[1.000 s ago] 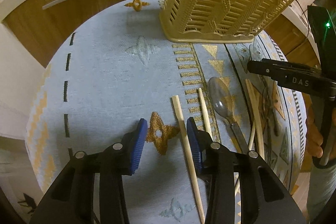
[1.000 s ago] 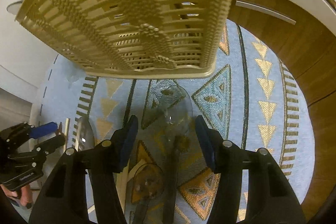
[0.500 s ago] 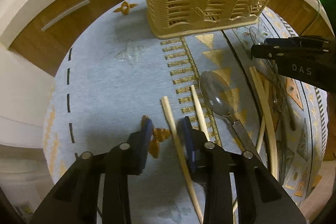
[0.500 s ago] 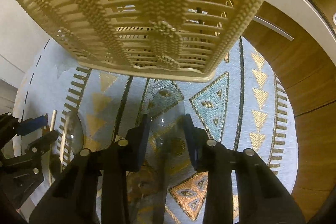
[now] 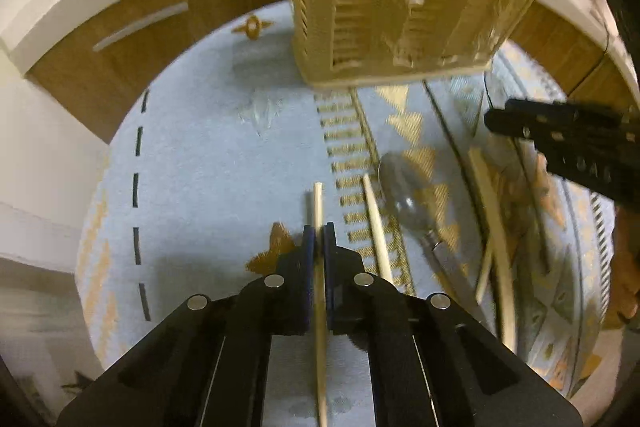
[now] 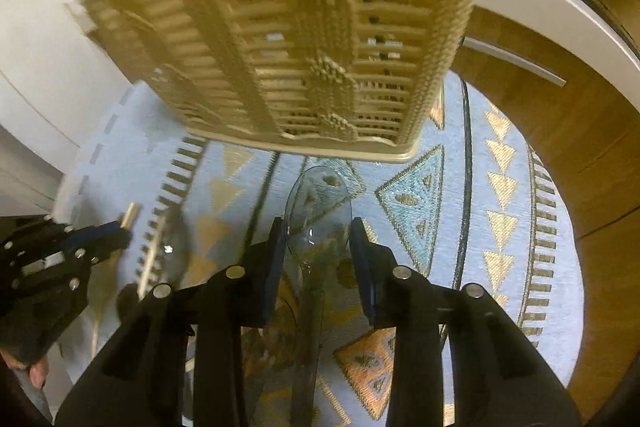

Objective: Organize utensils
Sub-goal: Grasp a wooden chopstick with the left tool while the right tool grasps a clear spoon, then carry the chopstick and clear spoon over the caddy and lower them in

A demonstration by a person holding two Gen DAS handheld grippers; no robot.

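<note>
Covering the round table [image 5: 224, 155], a pale-blue patterned cloth [image 6: 500, 187]; wooden cabinets [image 5: 132, 67] behind.

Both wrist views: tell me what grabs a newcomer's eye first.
The tall beige slatted plastic utensil basket looms at the top of both views, standing on the pale blue patterned cloth. Below it, the left gripper pinches a pale wooden chopstick, while the right gripper straddles a clear plastic spoon.

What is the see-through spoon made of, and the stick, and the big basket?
The spoon looks like clear glossy plastic: the cloth pattern shows through it. The stick in the left gripper looks like pale matte wood or bamboo. The basket looks like beige moulded plastic with slots.
</note>
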